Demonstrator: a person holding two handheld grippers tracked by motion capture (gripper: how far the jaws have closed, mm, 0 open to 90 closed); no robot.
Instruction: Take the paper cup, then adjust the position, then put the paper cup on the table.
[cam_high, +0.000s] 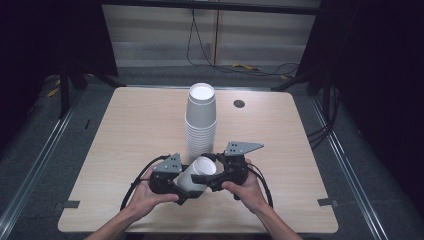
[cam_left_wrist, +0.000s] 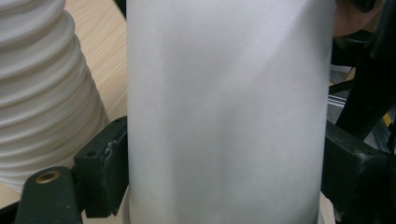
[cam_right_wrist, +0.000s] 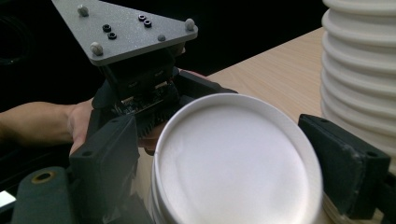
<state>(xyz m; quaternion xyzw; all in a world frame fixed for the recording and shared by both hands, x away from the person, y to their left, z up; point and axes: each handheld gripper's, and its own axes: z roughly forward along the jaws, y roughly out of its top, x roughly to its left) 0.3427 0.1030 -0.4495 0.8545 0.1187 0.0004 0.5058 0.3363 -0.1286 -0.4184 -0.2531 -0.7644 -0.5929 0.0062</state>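
Observation:
A single white paper cup (cam_high: 196, 175) hangs tilted over the table's near edge, its mouth turned up and to the right. My left gripper (cam_high: 186, 189) is shut on its body; the cup wall (cam_left_wrist: 224, 112) sits between the two black jaws. My right gripper (cam_high: 210, 170) grips the mouth end, with both jaws against the rim of the cup (cam_right_wrist: 233, 163). A tall stack of white cups (cam_high: 200, 120) stands upright just behind, close beside the held cup (cam_left_wrist: 37, 93) (cam_right_wrist: 359, 74). Beyond the cup, the right gripper view catches the left gripper's grey plate (cam_right_wrist: 126, 28) and a hand (cam_right_wrist: 79, 126).
The light wooden table (cam_high: 130, 130) has a round cable hole (cam_high: 239, 103) at the back right. Black cables (cam_high: 200, 45) trail over the floor beyond the far edge. Dark stand legs (cam_high: 65, 85) and floor rails (cam_high: 30, 170) flank the table.

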